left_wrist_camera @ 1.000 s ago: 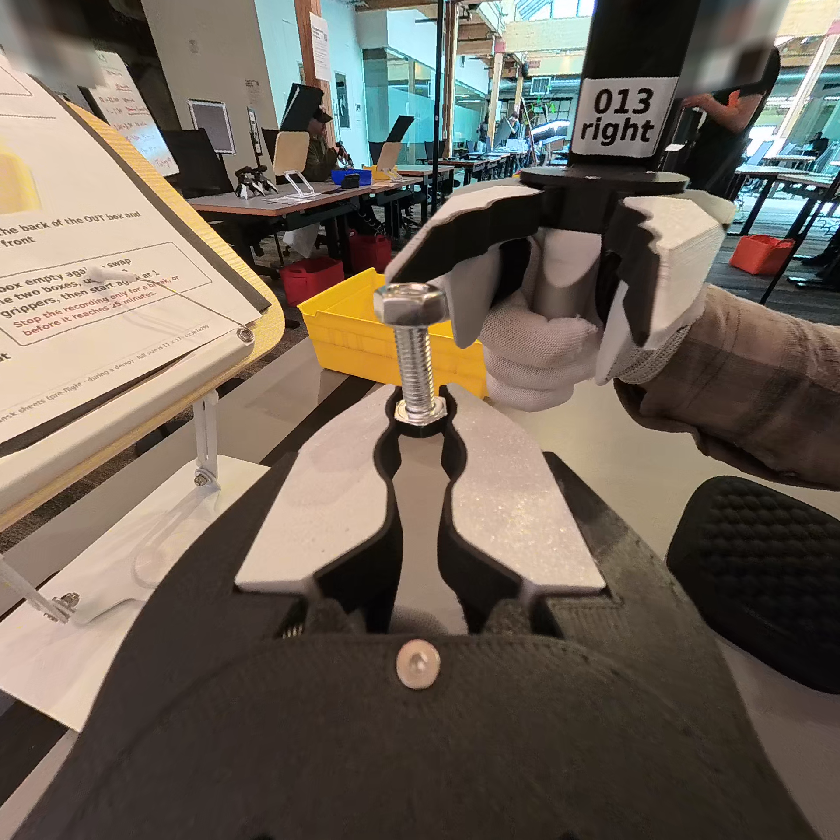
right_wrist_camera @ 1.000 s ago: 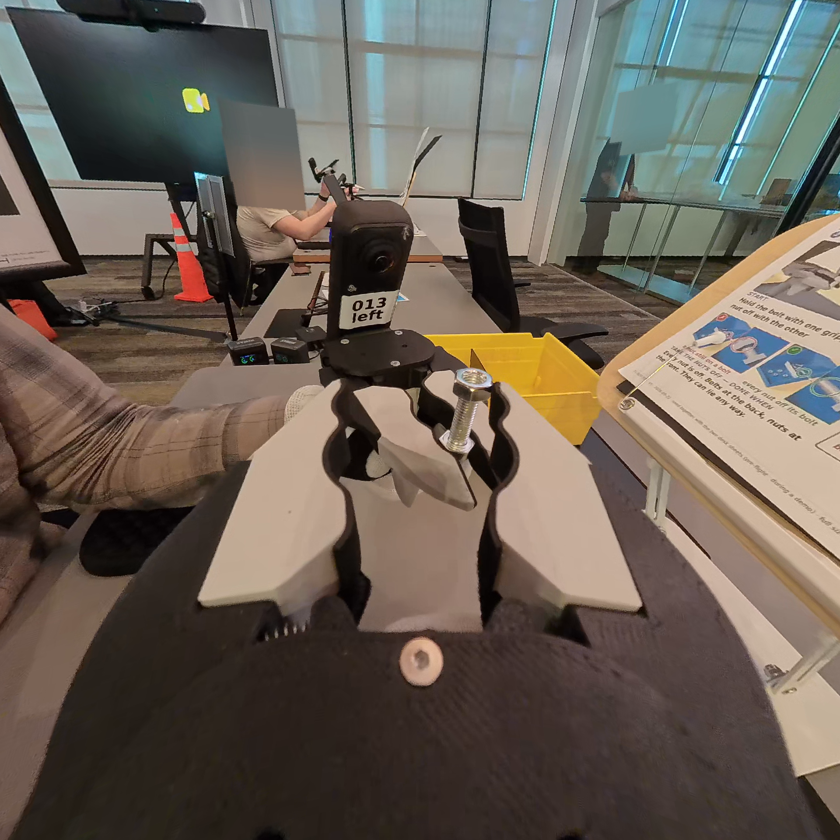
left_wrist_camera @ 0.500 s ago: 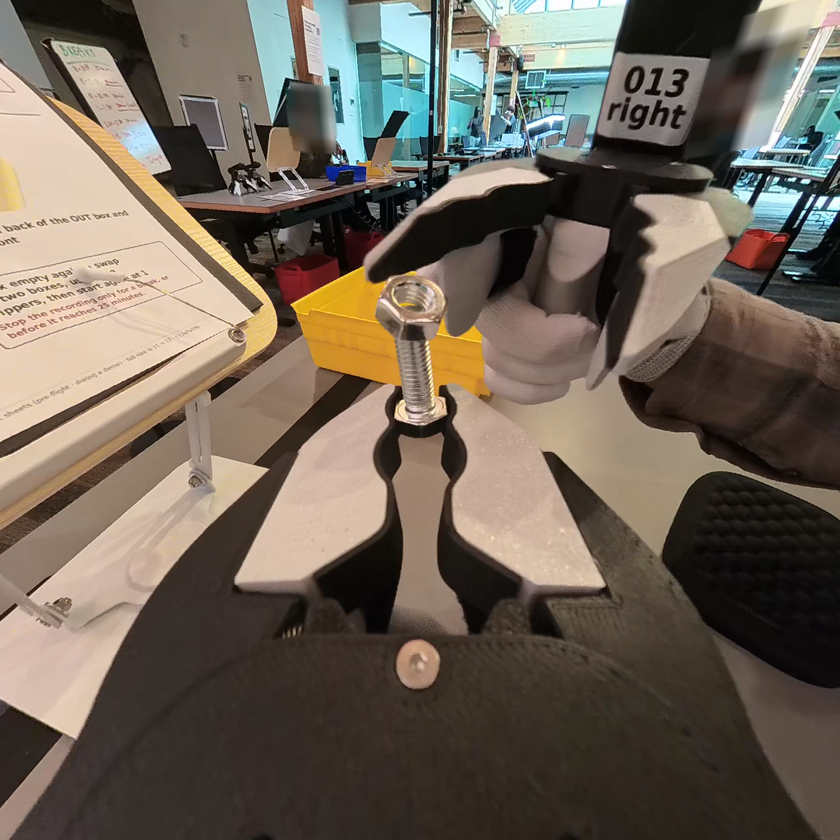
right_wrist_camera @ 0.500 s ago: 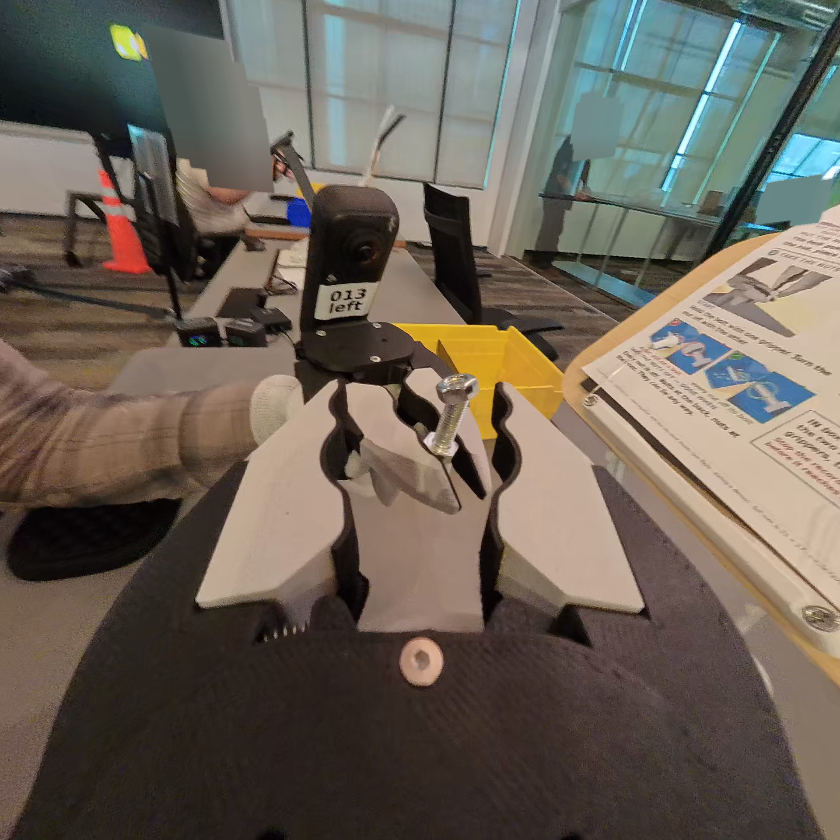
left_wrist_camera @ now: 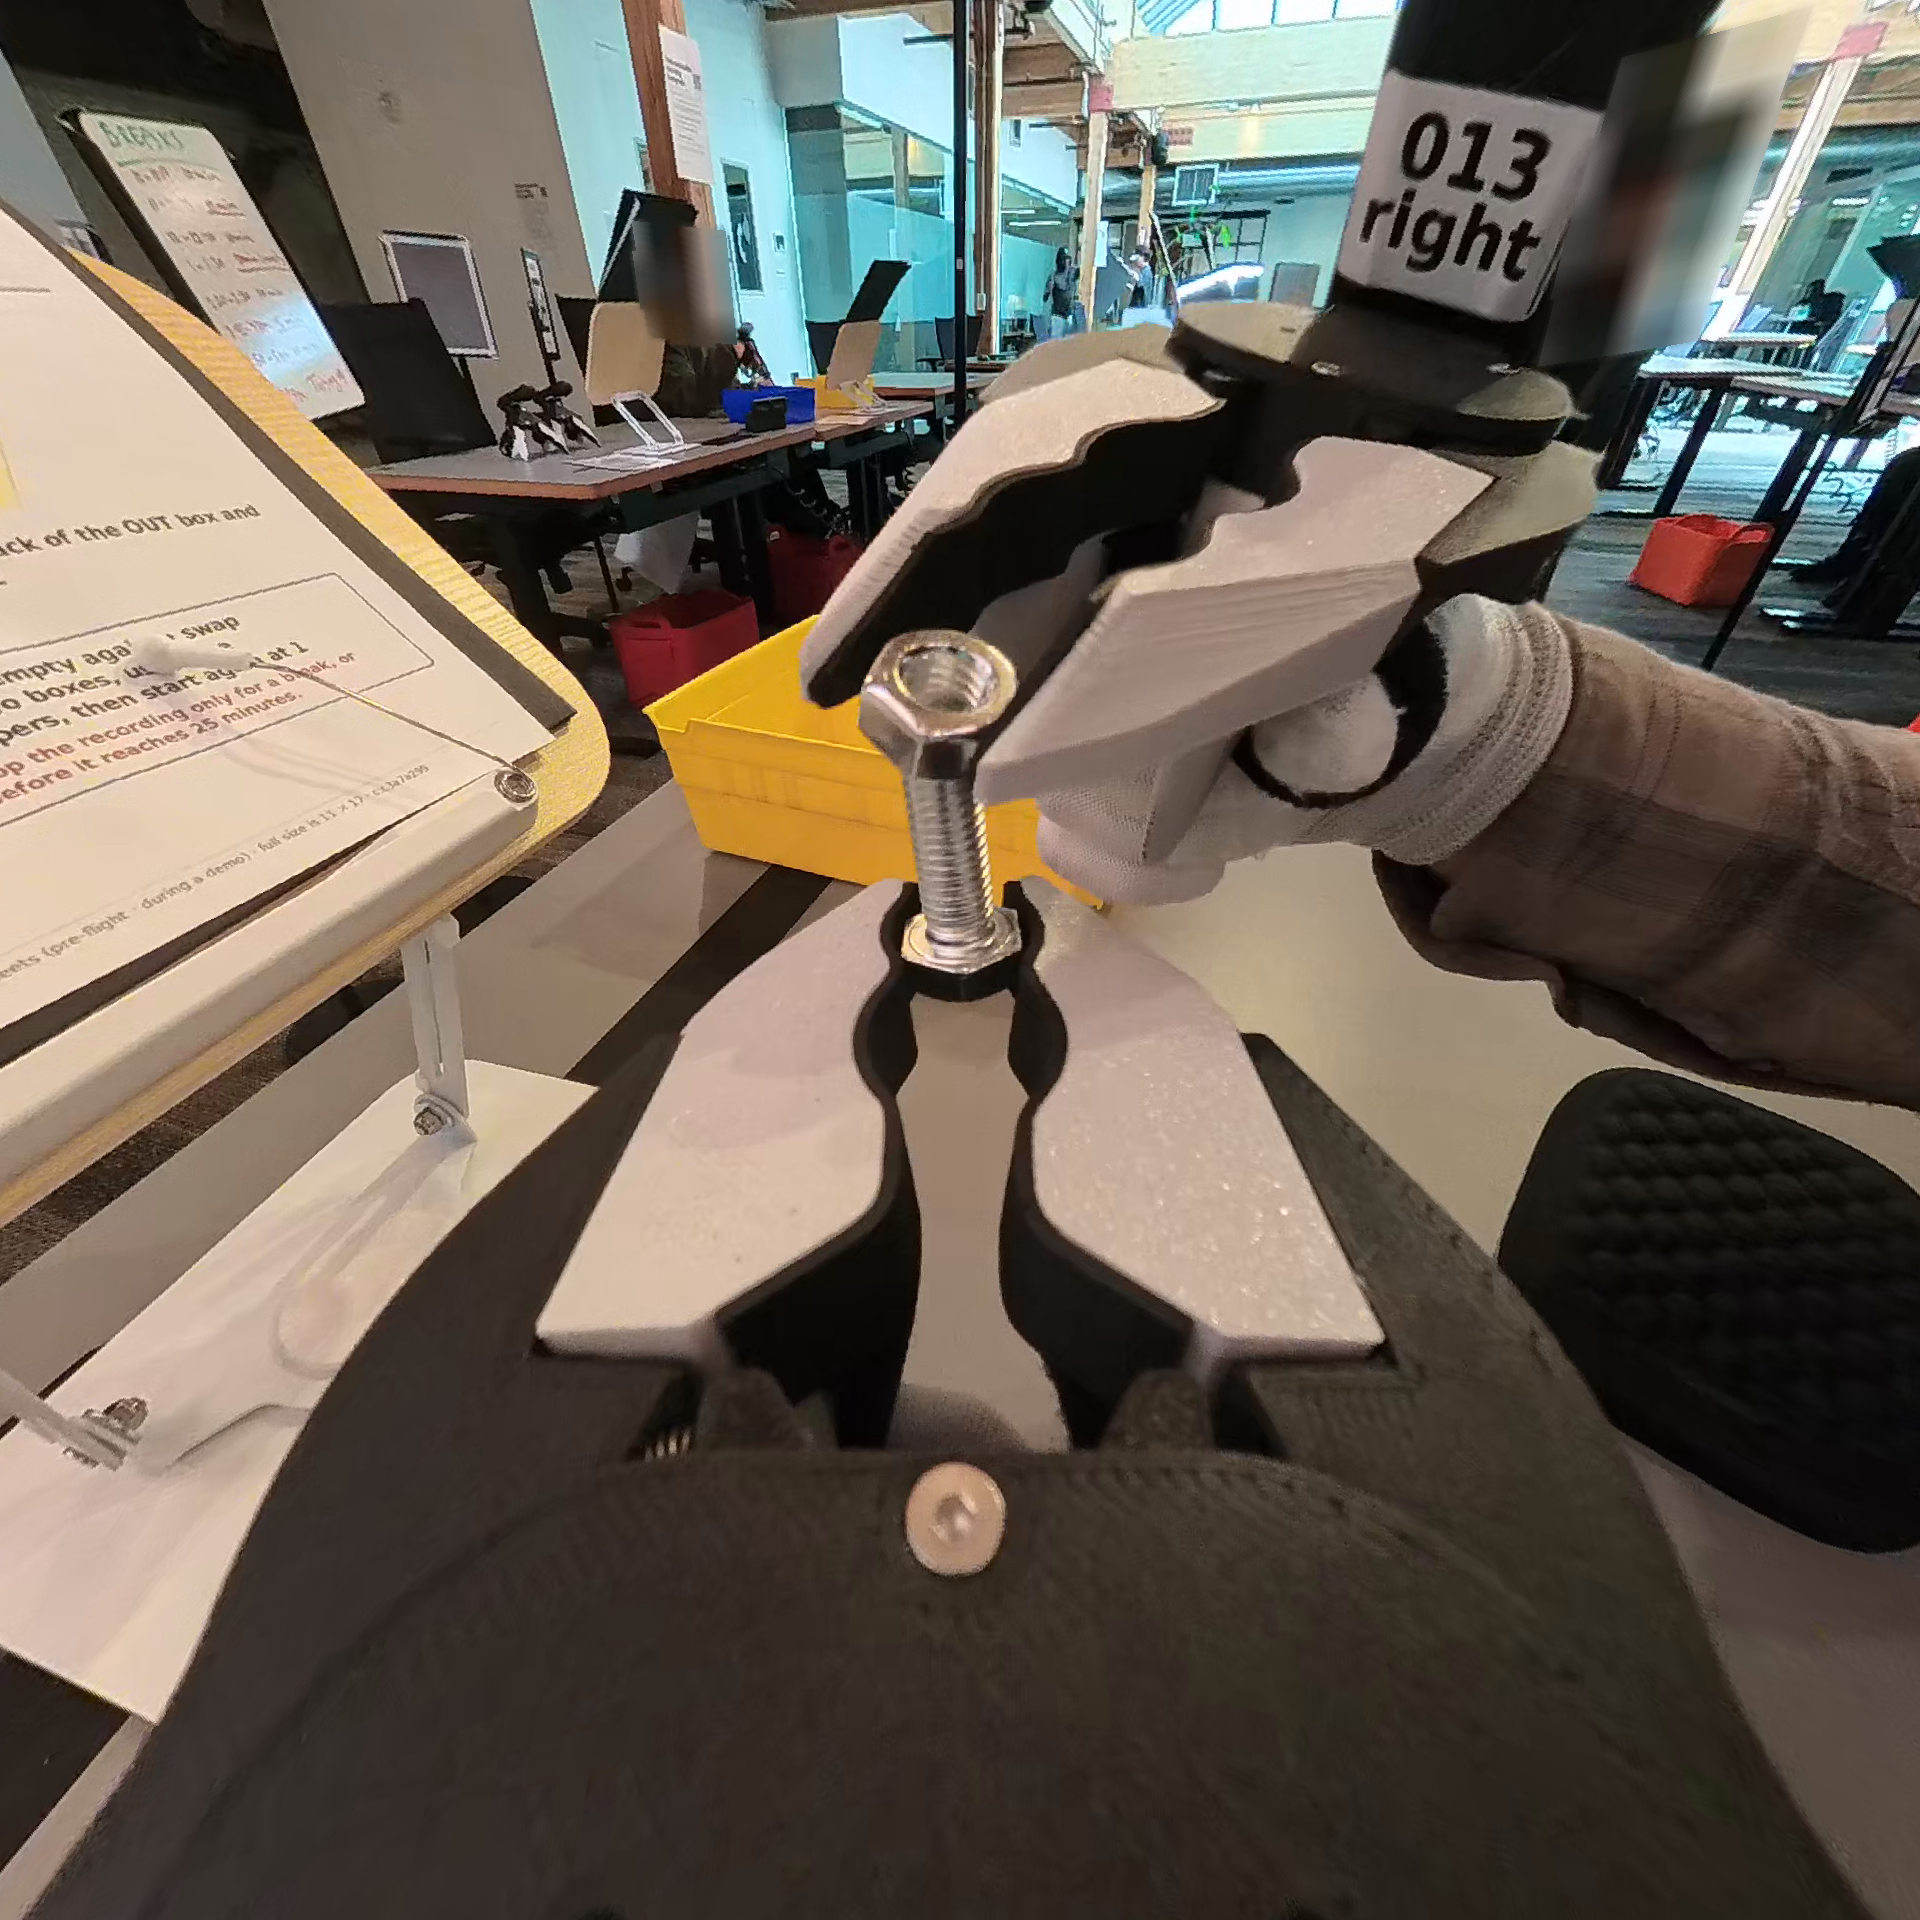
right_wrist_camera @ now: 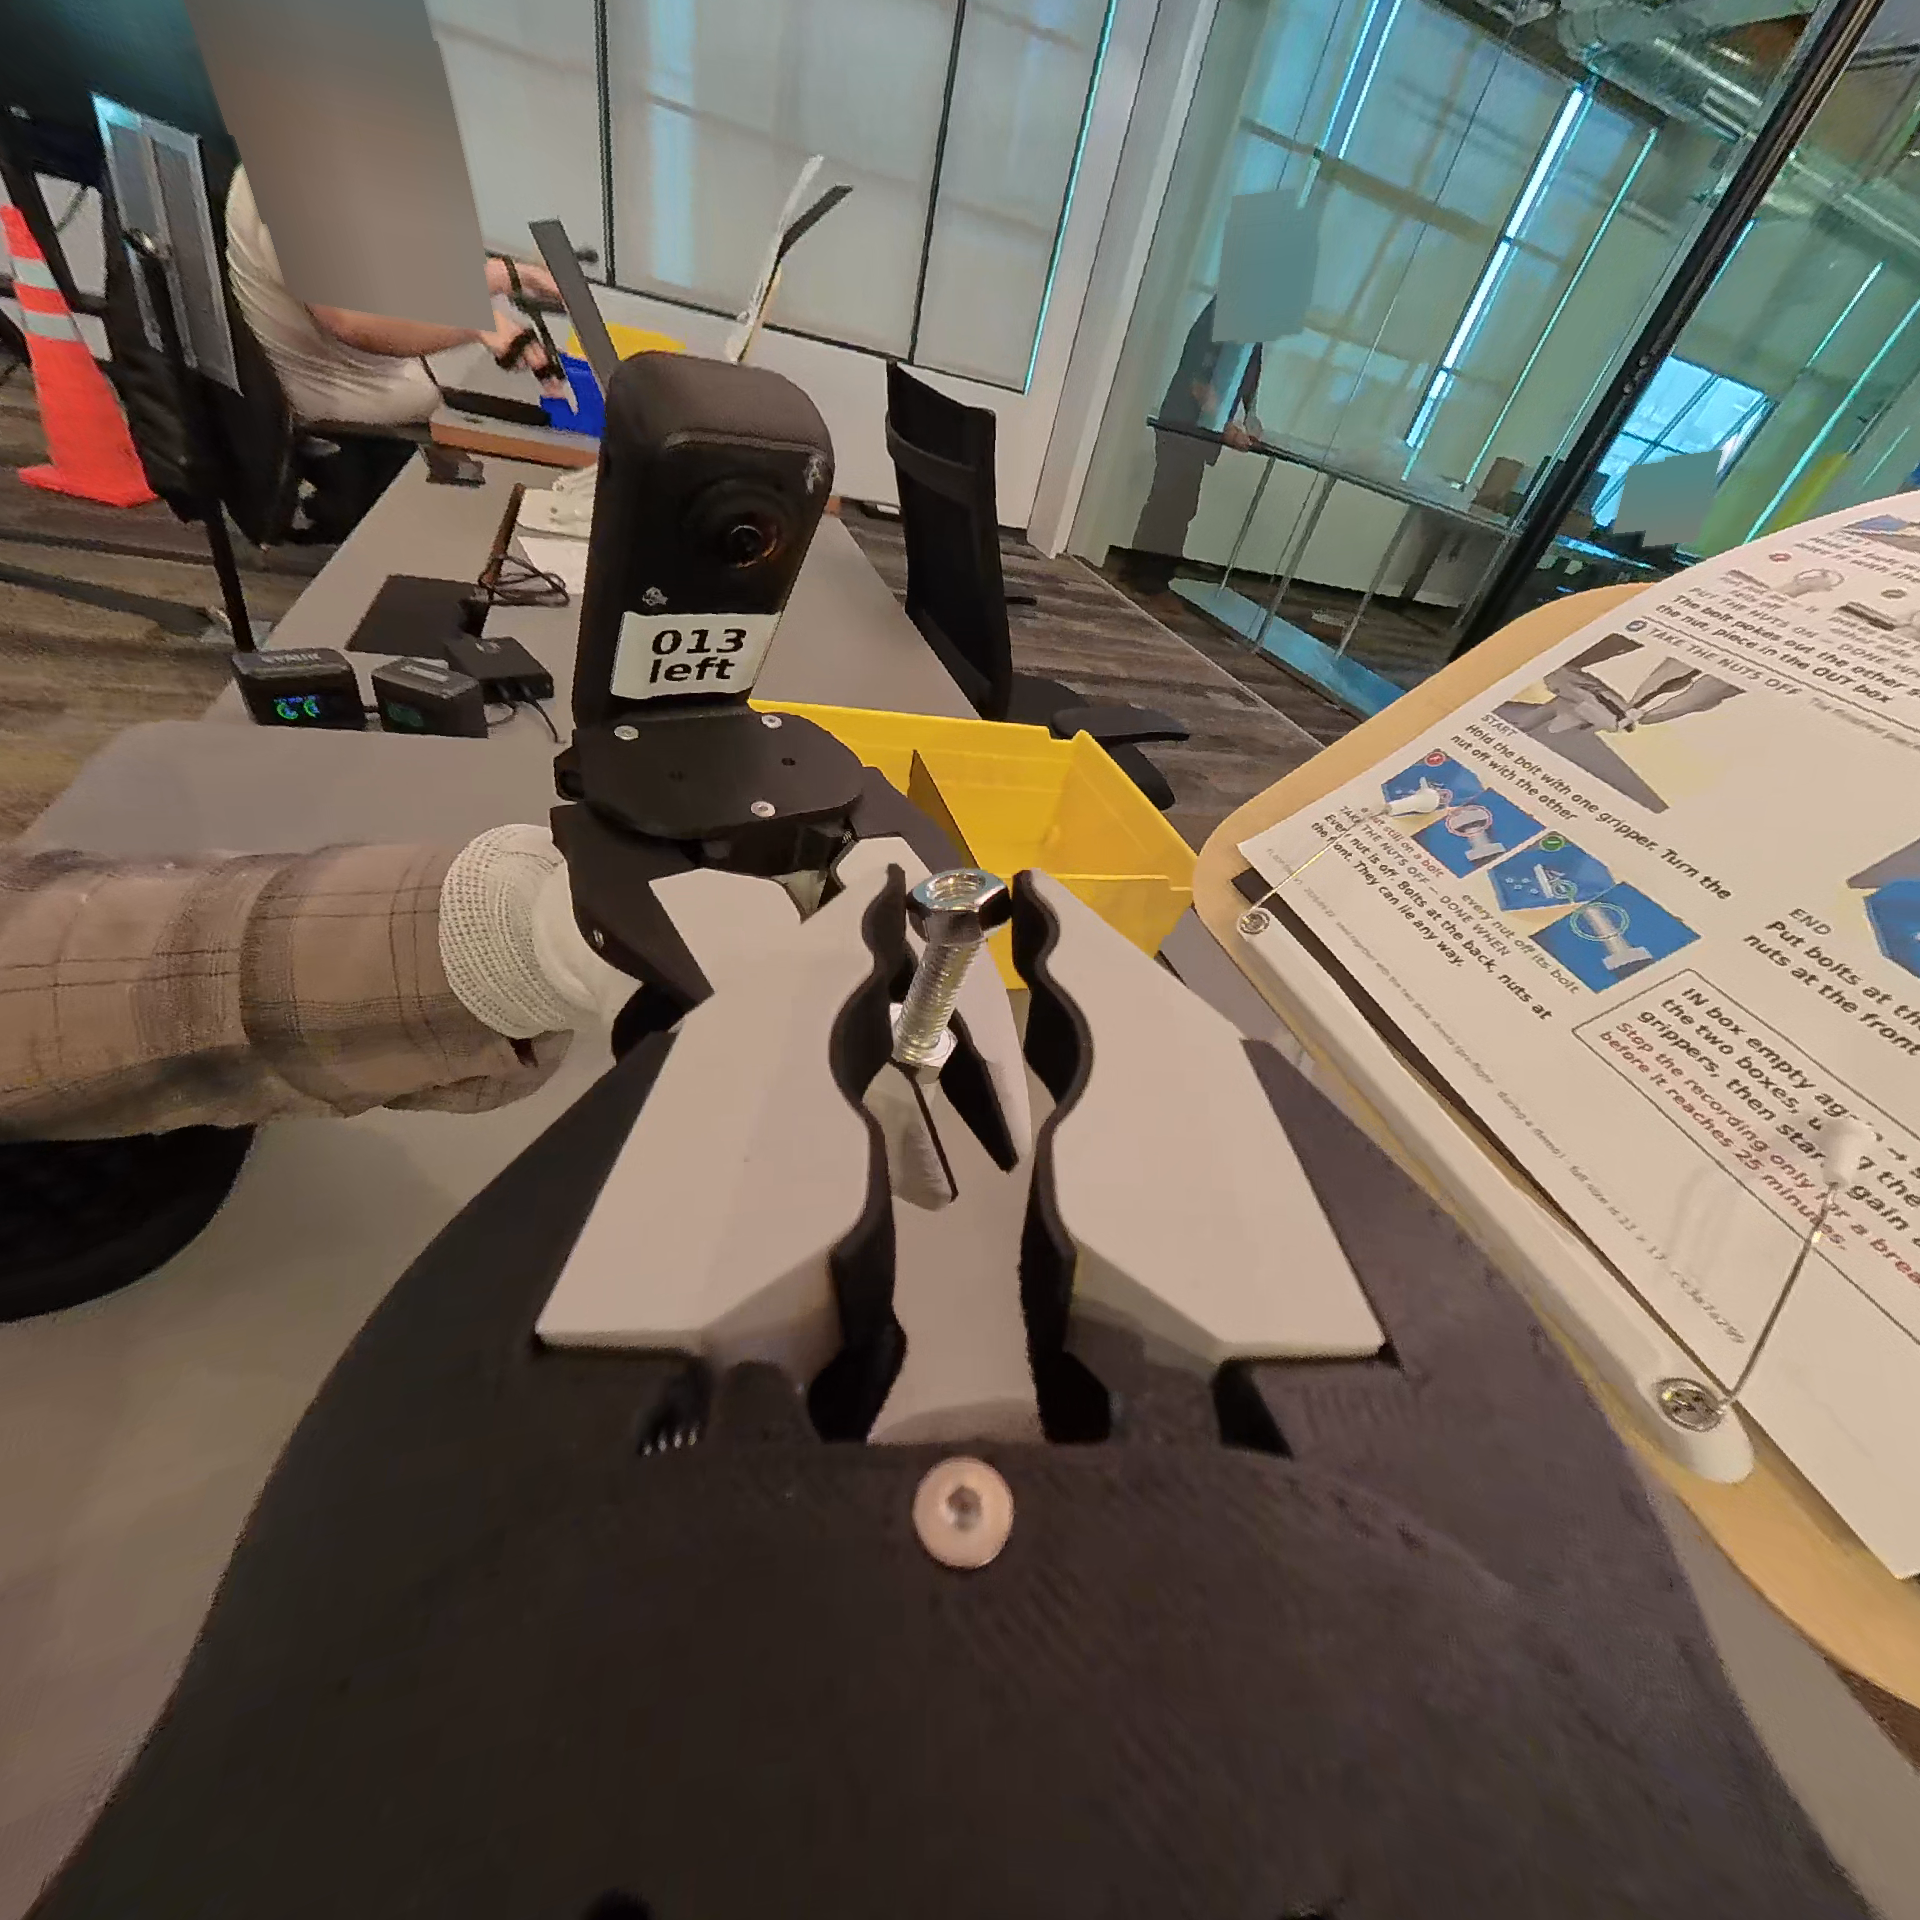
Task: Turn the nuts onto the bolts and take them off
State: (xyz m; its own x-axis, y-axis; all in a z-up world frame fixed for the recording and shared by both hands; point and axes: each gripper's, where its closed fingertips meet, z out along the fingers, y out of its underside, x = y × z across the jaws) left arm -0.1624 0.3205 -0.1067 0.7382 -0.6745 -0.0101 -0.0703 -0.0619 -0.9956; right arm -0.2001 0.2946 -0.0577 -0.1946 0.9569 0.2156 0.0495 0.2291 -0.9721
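A silver bolt (left_wrist_camera: 943, 847) stands upright with its hex head clamped between my left gripper's (left_wrist_camera: 958, 966) tips. A silver nut (left_wrist_camera: 940, 698) sits at the bolt's top end, its threaded hole showing. My right gripper (left_wrist_camera: 914, 727) reaches in from the upper right, held by a white-gloved hand (left_wrist_camera: 1330, 769), with its two fingers closed on opposite sides of the nut. In the right wrist view the nut (right_wrist_camera: 956, 900) sits pinched between my right gripper's (right_wrist_camera: 956, 906) tips, the bolt (right_wrist_camera: 930, 992) slants down to the left gripper (right_wrist_camera: 925, 1086).
A yellow bin (left_wrist_camera: 774, 774) stands just behind the bolt, also in the right wrist view (right_wrist_camera: 1049, 831). A slanted instruction board (left_wrist_camera: 208, 675) on a stand is to the left. A black padded rest (left_wrist_camera: 1714, 1299) lies on the grey table (left_wrist_camera: 1299, 987) at right. Spacing between my two grippers at the tips: around 6 cm.
My right gripper has moved in onto the bolt's top and its wide-open fingers have closed around the nut. The left gripper still holds the bolt.
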